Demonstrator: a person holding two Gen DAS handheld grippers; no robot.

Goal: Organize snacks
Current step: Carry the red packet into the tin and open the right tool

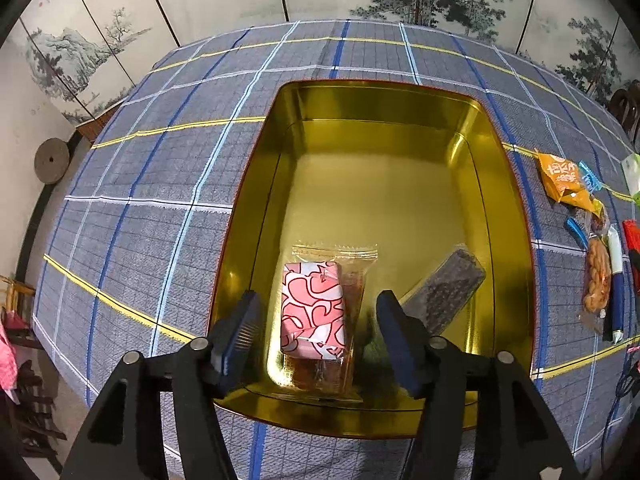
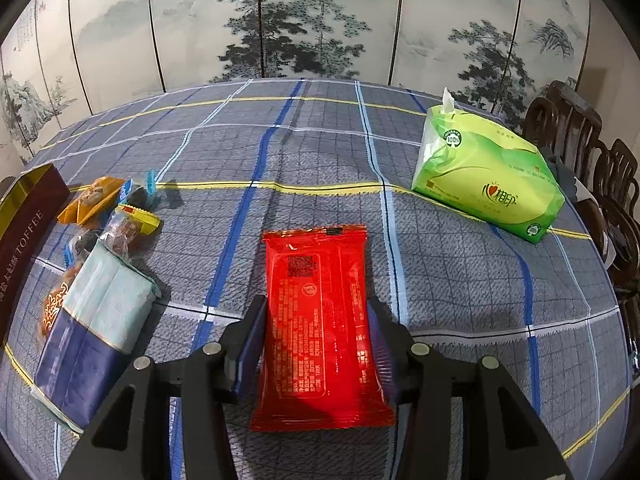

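From the left wrist, an open gold-lined tin [image 1: 384, 128] sits on the plaid tablecloth [image 1: 160, 184]. Inside, at its near end, lie a pink-and-white patterned packet [image 1: 313, 310] resting on top of a clear-wrapped brownish snack [image 1: 352, 292], and beside them a dark bar in clear wrap [image 1: 444, 294], tilted against the right wall. The left gripper [image 1: 316, 334] hangs over the pink packet with its jaws apart, pads clear of it on both sides. More snacks lie outside to the right, among them an orange packet [image 1: 562, 178] (its white print is too small to read).

From the right wrist, the right gripper [image 2: 316, 346] straddles a red packet [image 2: 322, 332] lying flat on the cloth; the pads seem to press its long edges, though the grip is hard to confirm. The tin's maroon outer wall [image 2: 28, 220] reads "TOFFEE". A green tissue pack [image 2: 486, 176] carries a "100%" badge. A blue-and-white packet [image 2: 94, 328] lies left.
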